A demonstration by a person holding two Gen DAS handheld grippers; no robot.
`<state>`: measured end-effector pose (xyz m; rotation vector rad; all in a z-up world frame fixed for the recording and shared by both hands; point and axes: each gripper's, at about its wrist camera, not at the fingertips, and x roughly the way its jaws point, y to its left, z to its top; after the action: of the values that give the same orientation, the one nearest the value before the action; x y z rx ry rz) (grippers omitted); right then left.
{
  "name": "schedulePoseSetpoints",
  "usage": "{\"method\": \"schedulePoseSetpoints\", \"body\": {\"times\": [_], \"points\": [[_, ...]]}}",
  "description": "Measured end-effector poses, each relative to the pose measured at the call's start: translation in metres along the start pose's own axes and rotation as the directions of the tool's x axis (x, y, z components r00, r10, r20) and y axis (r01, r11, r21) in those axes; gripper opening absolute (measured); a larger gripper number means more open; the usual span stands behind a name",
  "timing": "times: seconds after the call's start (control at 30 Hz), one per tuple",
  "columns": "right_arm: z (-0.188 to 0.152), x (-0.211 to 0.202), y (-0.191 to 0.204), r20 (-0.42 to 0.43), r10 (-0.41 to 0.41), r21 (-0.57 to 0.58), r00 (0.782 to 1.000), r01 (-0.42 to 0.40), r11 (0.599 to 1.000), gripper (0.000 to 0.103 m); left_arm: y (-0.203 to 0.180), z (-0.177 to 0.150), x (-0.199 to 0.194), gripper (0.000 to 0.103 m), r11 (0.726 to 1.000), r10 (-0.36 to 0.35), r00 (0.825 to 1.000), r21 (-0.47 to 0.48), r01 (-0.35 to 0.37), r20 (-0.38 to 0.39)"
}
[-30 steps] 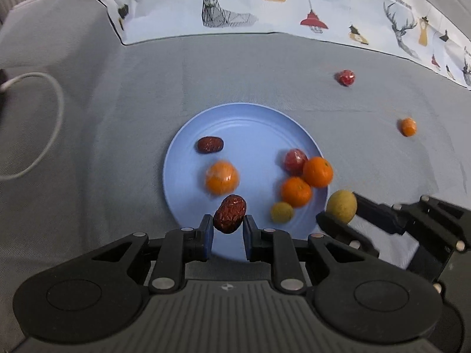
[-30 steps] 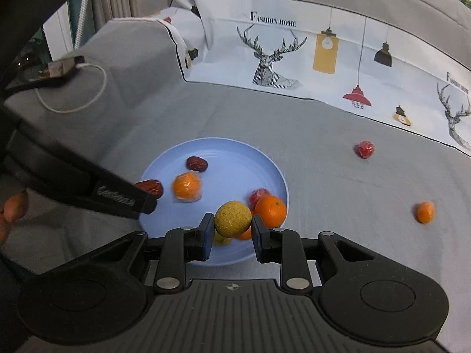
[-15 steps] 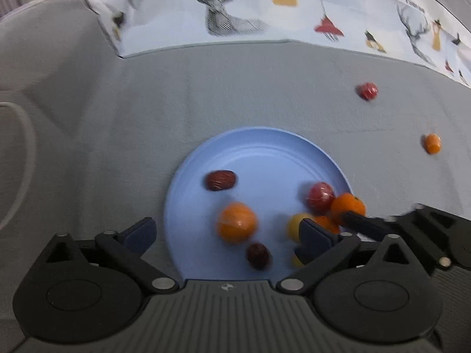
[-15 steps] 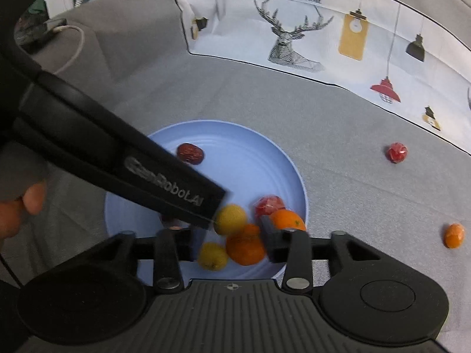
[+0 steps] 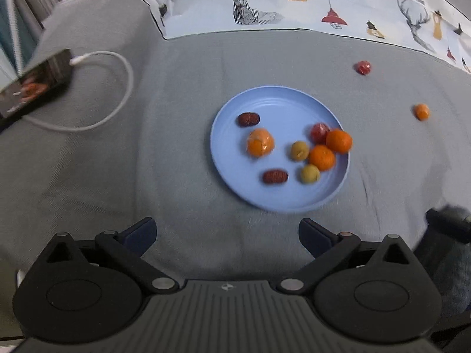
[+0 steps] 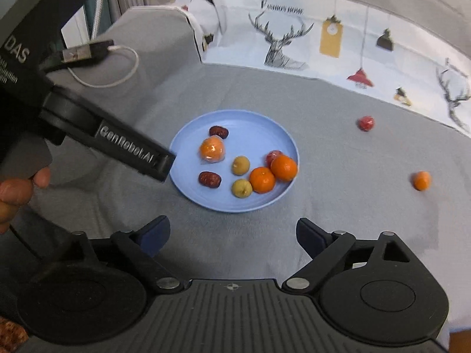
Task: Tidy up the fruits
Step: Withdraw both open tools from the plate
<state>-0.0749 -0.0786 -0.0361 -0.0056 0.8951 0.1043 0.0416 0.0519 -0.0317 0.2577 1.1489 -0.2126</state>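
Note:
A blue plate (image 5: pixel 282 100) (image 6: pixel 250 120) on the grey cloth holds several fruits: two red dates (image 5: pixel 275 176) (image 6: pixel 209 179), three oranges, two yellow-green fruits (image 5: pixel 300 150) (image 6: pixel 241 188) and a red fruit. A small red fruit (image 5: pixel 363 67) (image 6: pixel 366 123) and a small orange (image 5: pixel 421 111) (image 6: pixel 421 180) lie loose on the cloth to the right. My left gripper (image 5: pixel 226 229) is open and empty, in front of the plate. My right gripper (image 6: pixel 232 231) is open and empty, in front of the plate. The left gripper's side (image 6: pixel 138 153) shows left of the plate.
A white cable (image 5: pixel 117 100) (image 6: pixel 129 67) loops at the far left, plugged into a dark device (image 5: pixel 32 88). A printed deer-pattern cloth (image 5: pixel 294 3) (image 6: pixel 323 38) lies along the back. Grey cloth (image 5: pixel 147 161) covers the surface.
Both grippers opened, dropped their fruits on the plate, and pulled back. The left one's date and the right one's yellow-green fruit now lie on the plate.

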Motion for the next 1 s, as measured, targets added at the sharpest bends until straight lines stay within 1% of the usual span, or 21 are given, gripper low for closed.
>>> {"method": "schedulePoseSetpoints", "body": {"times": [0.03,0.1,0.2,0.27,0.3,0.37,0.47,0.53,0.63,0.73,0.87,1.0], "points": [[-0.004,-0.009,0.003,0.017,-0.006,0.005,1.000,0.006,1.000,0.096,0.001,-0.010,-0.010,0.103,1.000,0.016,1.000,0.002,-0.016,0.014],[-0.013,-0.026,0.011,0.043,-0.002,-0.002,0.999,0.002,1.000,0.097,0.001,-0.026,-0.022,0.103,1.000,0.020,0.999,0.005,-0.020,0.030],[-0.029,-0.049,0.028,0.081,0.012,-0.078,0.997,-0.005,0.997,0.099,0.001,-0.054,-0.036,0.103,1.000,0.013,0.999,0.010,-0.014,0.032],[-0.034,-0.063,0.032,0.124,0.000,-0.103,0.992,0.013,0.995,0.102,0.003,-0.067,-0.046,0.103,1.000,0.002,0.998,-0.015,-0.001,0.056],[-0.034,-0.067,0.034,0.128,-0.005,-0.109,0.992,0.019,0.994,0.102,0.005,-0.071,-0.052,0.103,0.999,-0.005,0.998,-0.036,0.007,0.066],[-0.038,-0.077,0.035,0.157,-0.022,-0.113,0.987,0.040,0.993,0.102,0.005,-0.072,-0.062,0.103,0.999,-0.021,0.997,-0.037,0.024,0.073],[-0.040,-0.092,0.041,0.196,-0.053,-0.149,0.979,0.083,0.985,0.102,0.006,-0.067,-0.082,0.103,0.999,-0.018,0.992,-0.044,0.023,0.128],[-0.042,-0.102,0.045,0.228,-0.060,-0.172,0.972,0.101,0.980,0.102,0.006,-0.063,-0.099,0.103,0.999,-0.008,0.983,-0.038,0.015,0.183],[-0.047,-0.115,0.045,0.256,-0.096,-0.150,0.962,0.137,0.979,0.102,0.005,-0.064,-0.116,0.103,0.999,-0.008,0.972,-0.040,0.017,0.235],[-0.053,-0.121,0.041,0.267,-0.121,-0.120,0.956,0.157,0.980,0.102,0.001,-0.070,-0.120,0.103,0.999,-0.017,0.971,-0.024,0.023,0.240],[-0.060,-0.129,0.038,0.282,-0.143,-0.091,0.949,0.175,0.980,0.102,-0.001,-0.080,-0.118,0.103,1.000,0.001,0.975,-0.009,0.001,0.223],[-0.060,-0.132,0.033,0.309,-0.164,-0.067,0.937,0.193,0.979,0.102,-0.002,-0.083,-0.118,0.103,1.000,0.011,0.977,-0.014,-0.008,0.214]]}}
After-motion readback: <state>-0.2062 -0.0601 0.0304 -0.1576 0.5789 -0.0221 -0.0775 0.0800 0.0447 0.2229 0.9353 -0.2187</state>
